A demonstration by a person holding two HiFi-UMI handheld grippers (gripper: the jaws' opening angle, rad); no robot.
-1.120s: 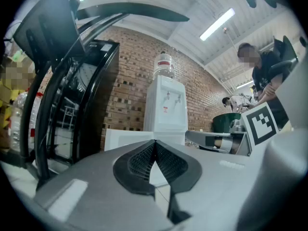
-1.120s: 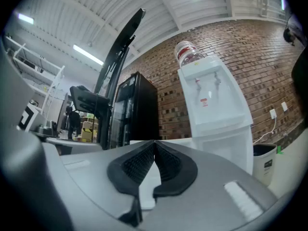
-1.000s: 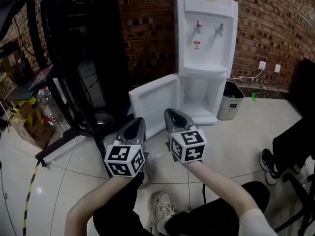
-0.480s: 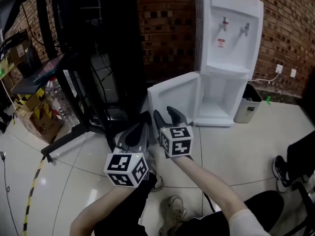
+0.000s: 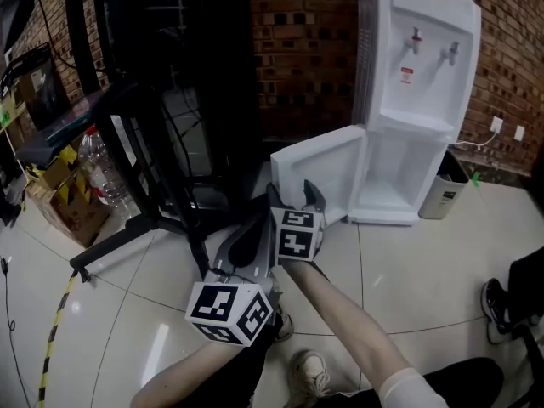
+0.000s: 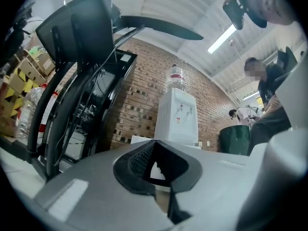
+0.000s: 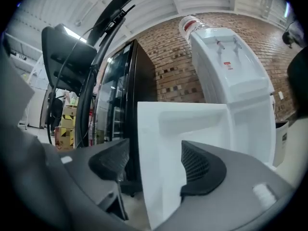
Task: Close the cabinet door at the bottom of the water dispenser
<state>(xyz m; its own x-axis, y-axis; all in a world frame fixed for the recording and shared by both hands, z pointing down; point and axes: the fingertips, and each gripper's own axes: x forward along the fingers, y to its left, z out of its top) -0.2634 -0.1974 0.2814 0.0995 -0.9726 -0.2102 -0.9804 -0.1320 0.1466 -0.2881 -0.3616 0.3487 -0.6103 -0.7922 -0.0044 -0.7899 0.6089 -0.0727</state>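
While the door [image 5: 327,172] stands wide open at the foot of the dispenser [image 5: 421,75], the head view puts my right gripper [image 5: 293,195] at its free edge, with my left gripper [image 5: 248,238] low beside it. The left gripper view shows my jaws pressed together on nothing. In the right gripper view my jaws are opening, with the door's edge between the pads, unpinched. I judge this the approach; next I must push that edge toward the cabinet.
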